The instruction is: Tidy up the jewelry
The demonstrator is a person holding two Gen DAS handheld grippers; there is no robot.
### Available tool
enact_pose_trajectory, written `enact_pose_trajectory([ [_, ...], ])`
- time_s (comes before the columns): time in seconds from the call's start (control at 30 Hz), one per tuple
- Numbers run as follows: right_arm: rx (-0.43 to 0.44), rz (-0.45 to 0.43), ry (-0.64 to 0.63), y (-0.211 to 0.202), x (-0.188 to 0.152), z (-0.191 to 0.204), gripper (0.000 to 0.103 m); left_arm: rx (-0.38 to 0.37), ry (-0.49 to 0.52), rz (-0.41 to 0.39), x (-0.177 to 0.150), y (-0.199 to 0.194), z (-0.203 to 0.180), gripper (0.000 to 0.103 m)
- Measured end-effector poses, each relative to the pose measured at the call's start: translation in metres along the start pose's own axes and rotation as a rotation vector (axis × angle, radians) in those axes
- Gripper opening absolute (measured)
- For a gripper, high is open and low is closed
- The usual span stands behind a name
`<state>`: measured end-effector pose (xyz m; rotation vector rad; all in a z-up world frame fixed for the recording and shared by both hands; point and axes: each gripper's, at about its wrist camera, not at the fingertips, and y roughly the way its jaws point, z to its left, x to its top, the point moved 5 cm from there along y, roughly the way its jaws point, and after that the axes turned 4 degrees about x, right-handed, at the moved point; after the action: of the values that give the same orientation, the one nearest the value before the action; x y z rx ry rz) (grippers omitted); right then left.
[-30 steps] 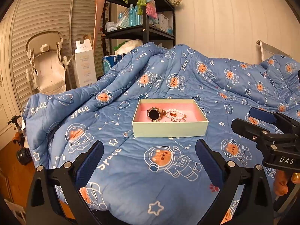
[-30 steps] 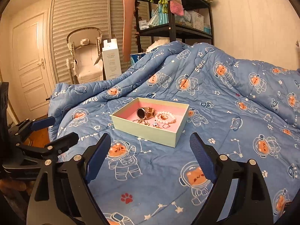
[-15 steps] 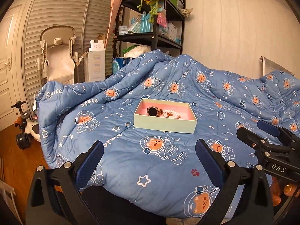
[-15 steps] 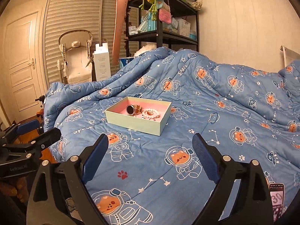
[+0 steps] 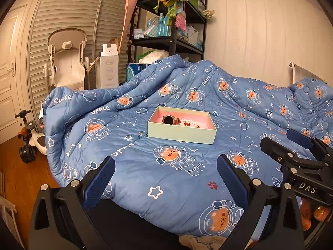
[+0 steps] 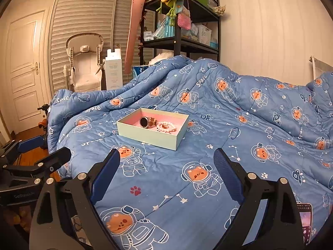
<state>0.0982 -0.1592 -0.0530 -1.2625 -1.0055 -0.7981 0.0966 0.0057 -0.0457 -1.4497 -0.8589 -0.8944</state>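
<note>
Your left gripper (image 5: 165, 176) and right gripper (image 6: 166, 167) both spread apart and holding nothing, well short of the box (image 6: 152, 128) on the quilt (image 6: 229, 145), inside it a watch (image 6: 147, 122), beside that probably a bead bracelet (image 6: 166, 126).

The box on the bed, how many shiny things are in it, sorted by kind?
Watch: 1
Pearl bracelet: 1
Small gold bits next to the bracelet, too tiny to count
Total I can count in the box: 2
</note>
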Motion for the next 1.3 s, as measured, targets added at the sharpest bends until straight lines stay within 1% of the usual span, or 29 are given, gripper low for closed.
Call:
enact_pose_trajectory([
  [0.33,-0.004,0.004,0.003,0.000,-0.001,-0.003,0.090,0.028,0.006,0.004,0.000,-0.001,0.003,0.096],
  [0.5,-0.008,0.004,0.004,-0.001,-0.002,-0.004,0.090,0.051,0.000,0.029,-0.002,0.002,0.005,0.096],
  [0.73,-0.008,0.005,0.003,-0.001,-0.002,-0.004,0.090,0.060,-0.014,0.030,-0.004,0.001,0.009,0.096],
  [1.3,-0.008,0.011,0.001,-0.001,-0.003,-0.004,0.091,0.079,-0.013,0.027,-0.005,0.000,0.013,0.096],
])
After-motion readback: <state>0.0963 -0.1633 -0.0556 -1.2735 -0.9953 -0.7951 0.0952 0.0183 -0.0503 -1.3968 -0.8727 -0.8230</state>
